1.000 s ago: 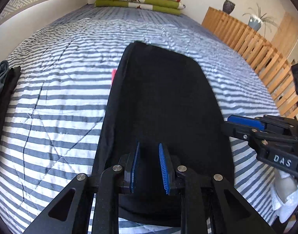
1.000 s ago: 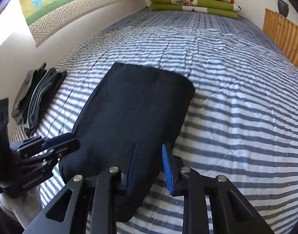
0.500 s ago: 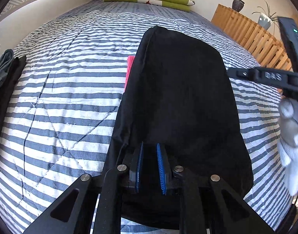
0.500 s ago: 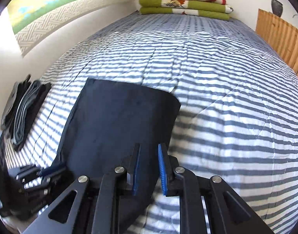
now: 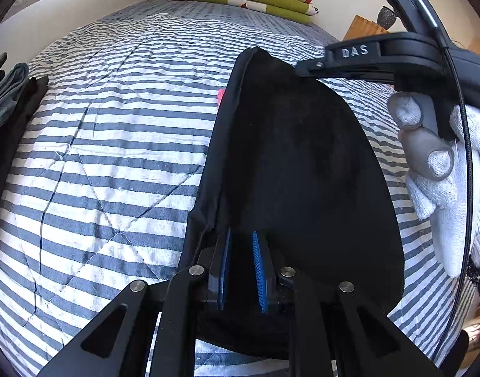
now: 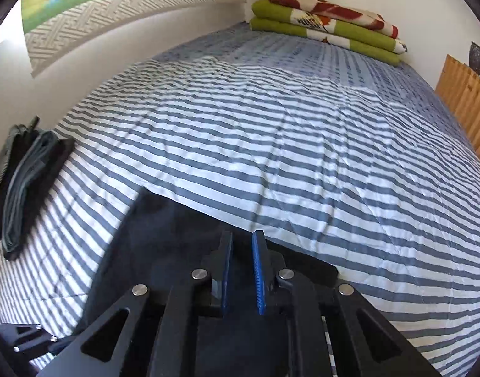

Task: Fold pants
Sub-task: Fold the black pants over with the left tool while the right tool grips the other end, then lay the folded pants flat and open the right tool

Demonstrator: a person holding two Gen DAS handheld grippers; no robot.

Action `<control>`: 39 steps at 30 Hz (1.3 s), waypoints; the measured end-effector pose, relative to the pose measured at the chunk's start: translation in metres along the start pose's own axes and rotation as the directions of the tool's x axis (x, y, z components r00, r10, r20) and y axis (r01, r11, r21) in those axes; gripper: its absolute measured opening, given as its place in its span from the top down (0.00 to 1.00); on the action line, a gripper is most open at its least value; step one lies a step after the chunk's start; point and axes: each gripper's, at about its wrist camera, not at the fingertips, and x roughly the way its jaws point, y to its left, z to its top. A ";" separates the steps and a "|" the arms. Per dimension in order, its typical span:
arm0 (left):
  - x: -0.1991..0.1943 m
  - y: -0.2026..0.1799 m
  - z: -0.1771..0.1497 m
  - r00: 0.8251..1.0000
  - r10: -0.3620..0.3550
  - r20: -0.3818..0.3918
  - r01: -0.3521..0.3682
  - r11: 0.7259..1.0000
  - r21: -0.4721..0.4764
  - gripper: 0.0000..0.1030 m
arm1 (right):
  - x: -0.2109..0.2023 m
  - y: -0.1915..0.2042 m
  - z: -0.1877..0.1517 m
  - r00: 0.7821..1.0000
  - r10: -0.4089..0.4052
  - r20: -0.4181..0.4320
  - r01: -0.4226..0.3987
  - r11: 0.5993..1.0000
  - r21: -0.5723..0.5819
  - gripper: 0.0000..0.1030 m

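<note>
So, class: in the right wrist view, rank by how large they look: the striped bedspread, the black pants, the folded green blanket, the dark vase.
1. Striped bedspread
2. Black pants, enlarged by nearness to the camera
3. Folded green blanket
4. Dark vase

Striped bedspread [image 6: 302, 157]; folded green-and-red blankets [image 6: 328, 28] at far end; dark folded clothes [image 6: 23, 182] at left edge; slatted wooden panel [image 6: 463, 100] right.

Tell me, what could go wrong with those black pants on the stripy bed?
The right gripper is closing its jaws on just the far edge of the pants, so the cloth might slip out. The left gripper pinches the near end where layers bunch; it may hold only one layer, and the fold could come out crooked. Something pink peeks from under the pants and might get dragged along.
</note>
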 end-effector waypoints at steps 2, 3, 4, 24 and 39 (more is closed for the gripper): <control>0.000 0.002 0.001 1.000 -0.002 -0.003 0.002 1.000 0.001 0.85 | 0.013 0.024 0.010 0.999 0.044 -0.024 -0.045 0.998 -0.045 0.88; 0.000 0.002 0.000 1.000 -0.001 -0.004 0.001 1.000 0.003 0.85 | 0.024 0.036 0.012 0.998 0.051 -0.045 -0.054 0.996 -0.070 0.88; -0.001 0.002 -0.001 1.000 0.003 -0.002 -0.003 1.000 0.004 0.84 | 0.036 0.046 0.013 0.996 0.052 -0.067 -0.058 0.994 -0.090 0.88; -0.002 -0.002 0.004 0.997 0.078 -0.018 -0.077 0.997 0.015 0.84 | -0.052 0.011 -0.115 0.976 0.103 -0.190 -0.084 0.991 0.102 0.87; 0.000 0.002 0.000 0.997 0.072 -0.014 -0.072 0.997 0.025 0.84 | -0.066 0.018 -0.146 0.983 0.097 -0.158 -0.085 0.993 0.080 0.88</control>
